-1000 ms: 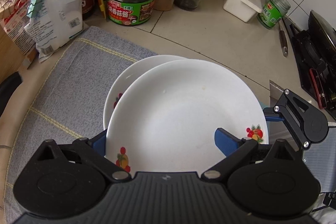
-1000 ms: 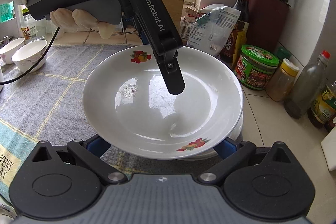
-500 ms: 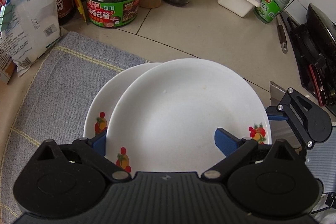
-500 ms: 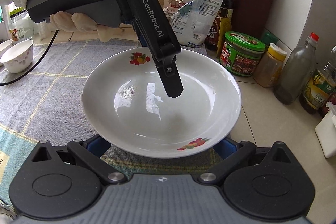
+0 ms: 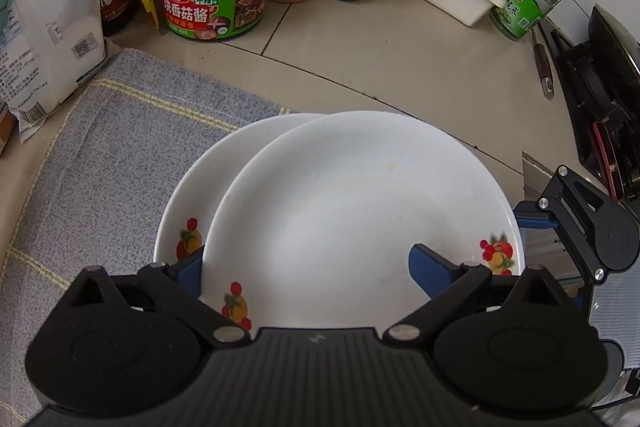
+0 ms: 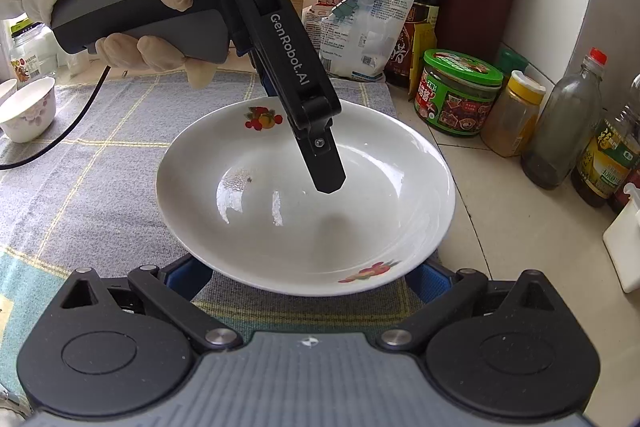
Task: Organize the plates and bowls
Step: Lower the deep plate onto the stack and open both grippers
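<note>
Over the grey cloth (image 5: 120, 155), wide-spread left fingers (image 5: 434, 269) straddle the upper plate (image 5: 360, 211), face up, overlapping the lower plate (image 5: 208, 187); right fingers' state unclear

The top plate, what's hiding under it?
Under the top plate sits another white plate with painted fruit; only its left edge shows. That one rests on a grey cloth. The rest of it is covered.

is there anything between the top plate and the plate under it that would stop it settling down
Nothing visible. The top plate sits off to one side over the lower plate, with only bare white plate showing where they overlap. The left gripper hangs inside the top plate's bowl, and the right gripper flanks its near rim.
</note>
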A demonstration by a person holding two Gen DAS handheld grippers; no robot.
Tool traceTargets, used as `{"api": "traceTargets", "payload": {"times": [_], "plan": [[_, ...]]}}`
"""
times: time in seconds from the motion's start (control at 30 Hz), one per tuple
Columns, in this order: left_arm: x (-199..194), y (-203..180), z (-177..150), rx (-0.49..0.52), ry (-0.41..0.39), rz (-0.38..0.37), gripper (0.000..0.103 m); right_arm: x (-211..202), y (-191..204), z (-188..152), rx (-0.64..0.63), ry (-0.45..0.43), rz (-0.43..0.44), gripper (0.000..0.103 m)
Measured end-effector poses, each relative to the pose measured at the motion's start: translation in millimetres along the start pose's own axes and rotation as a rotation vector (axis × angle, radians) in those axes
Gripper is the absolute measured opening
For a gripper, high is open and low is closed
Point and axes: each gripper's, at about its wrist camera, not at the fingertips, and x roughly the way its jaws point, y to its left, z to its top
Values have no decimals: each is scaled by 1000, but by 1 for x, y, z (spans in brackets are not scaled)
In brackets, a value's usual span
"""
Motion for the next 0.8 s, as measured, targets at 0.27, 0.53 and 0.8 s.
{"api": "traceTargets", "payload": {"times": [0.27,0.53,0.8], "plan": [[6,-1,2,9,18,15,99,1,-2,1,1,-4,-2,103],[7,-3,3,30,35,30,99,1,-3,0,-5,-12,0,103],[6,-2,2,25,42,36,100,0,-2,-1,-9,-17,-3,103]]}}
